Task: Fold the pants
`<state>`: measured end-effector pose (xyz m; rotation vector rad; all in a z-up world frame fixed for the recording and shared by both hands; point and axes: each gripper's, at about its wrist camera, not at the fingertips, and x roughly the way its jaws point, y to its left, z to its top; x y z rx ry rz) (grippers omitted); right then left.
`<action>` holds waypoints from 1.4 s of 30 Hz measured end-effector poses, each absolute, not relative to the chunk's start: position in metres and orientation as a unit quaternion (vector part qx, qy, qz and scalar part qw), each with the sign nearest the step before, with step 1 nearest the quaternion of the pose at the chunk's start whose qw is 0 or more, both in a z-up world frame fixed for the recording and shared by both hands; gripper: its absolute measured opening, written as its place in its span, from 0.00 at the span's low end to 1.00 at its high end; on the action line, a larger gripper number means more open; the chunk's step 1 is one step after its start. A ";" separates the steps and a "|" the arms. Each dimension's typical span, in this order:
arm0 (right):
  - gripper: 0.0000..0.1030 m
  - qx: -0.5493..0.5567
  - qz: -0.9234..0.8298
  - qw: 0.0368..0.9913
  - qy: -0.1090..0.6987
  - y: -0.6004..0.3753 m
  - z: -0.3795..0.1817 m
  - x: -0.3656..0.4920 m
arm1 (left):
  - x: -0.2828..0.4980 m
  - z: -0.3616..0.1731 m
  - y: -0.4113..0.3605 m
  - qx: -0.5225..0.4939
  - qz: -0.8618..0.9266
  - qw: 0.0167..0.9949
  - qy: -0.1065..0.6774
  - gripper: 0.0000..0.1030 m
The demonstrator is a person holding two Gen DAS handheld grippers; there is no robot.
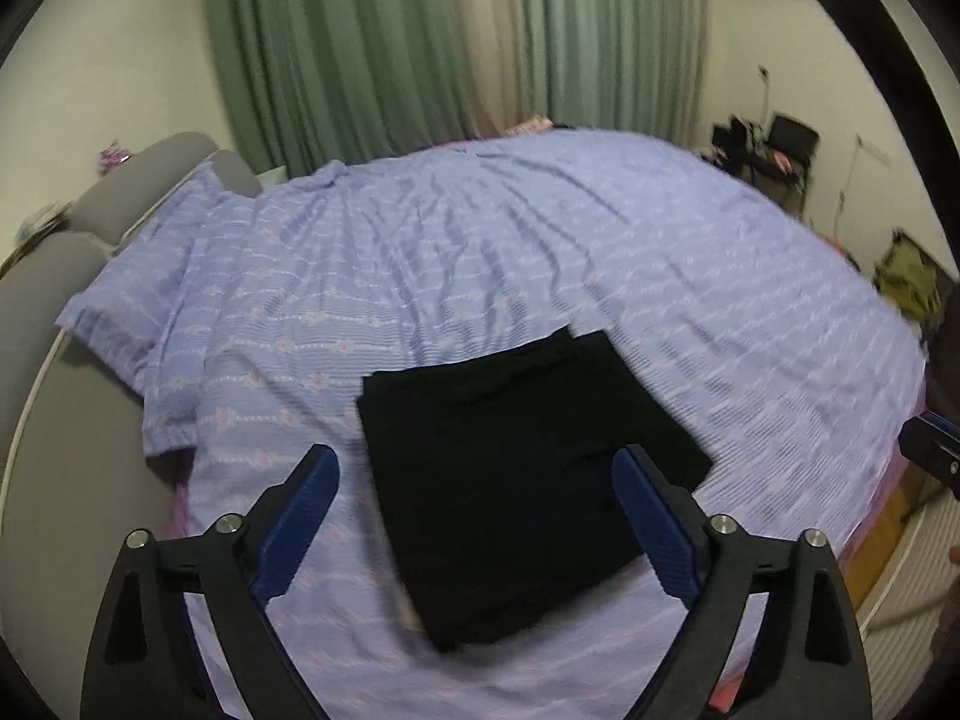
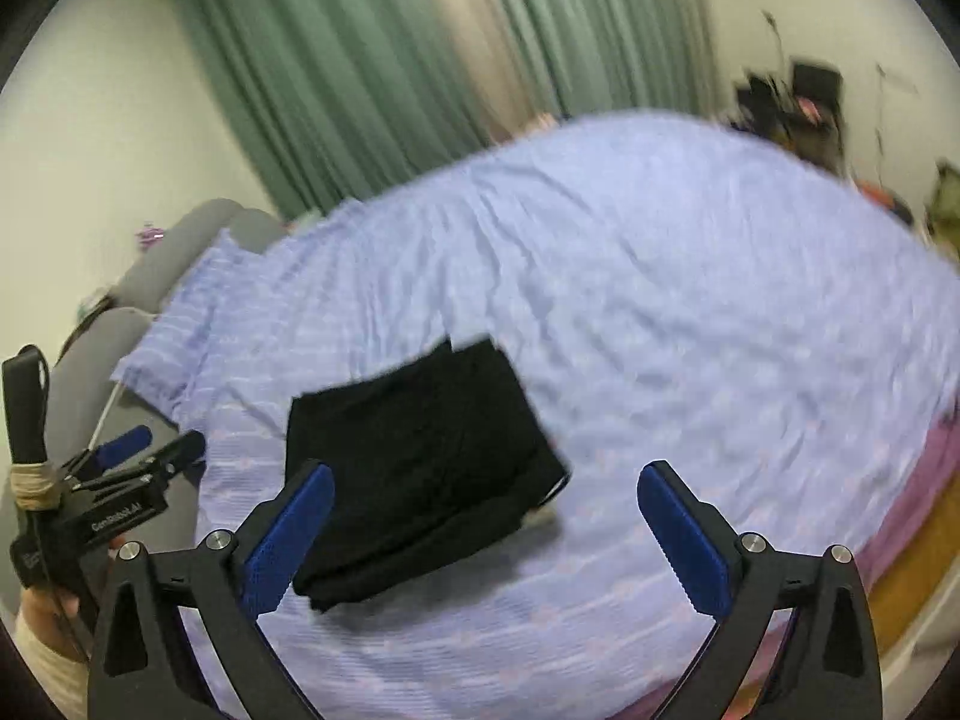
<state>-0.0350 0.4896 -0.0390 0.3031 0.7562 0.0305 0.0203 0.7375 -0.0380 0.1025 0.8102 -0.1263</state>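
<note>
Green curtains [image 1: 372, 48] back a bed [image 1: 540, 228] in blue sheet, where black pants [image 1: 522, 468] lie folded into a compact rectangle at 6 o'clock. Left gripper [image 1: 474, 480] and right gripper [image 2: 483, 498] hover above, jaws apart and empty, suggesting the folding is finished.

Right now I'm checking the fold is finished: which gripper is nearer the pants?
Left, by a judgement. The left gripper hangs open with the folded pants framed between its fingers. The right gripper is open too, with the pants lying toward its left finger. Neither touches them.
</note>
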 end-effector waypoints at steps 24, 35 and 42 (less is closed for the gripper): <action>0.99 0.038 0.050 0.936 0.346 0.280 0.034 -0.116 | -0.111 0.034 0.489 0.037 -0.029 0.939 0.342 1.00; 0.99 0.029 0.102 0.926 0.361 0.184 0.036 -0.108 | -0.119 0.040 0.394 0.002 0.008 0.939 0.343 1.00; 0.99 0.016 0.125 0.925 0.359 0.129 0.037 -0.104 | -0.130 0.045 0.343 -0.006 0.037 0.942 0.332 1.00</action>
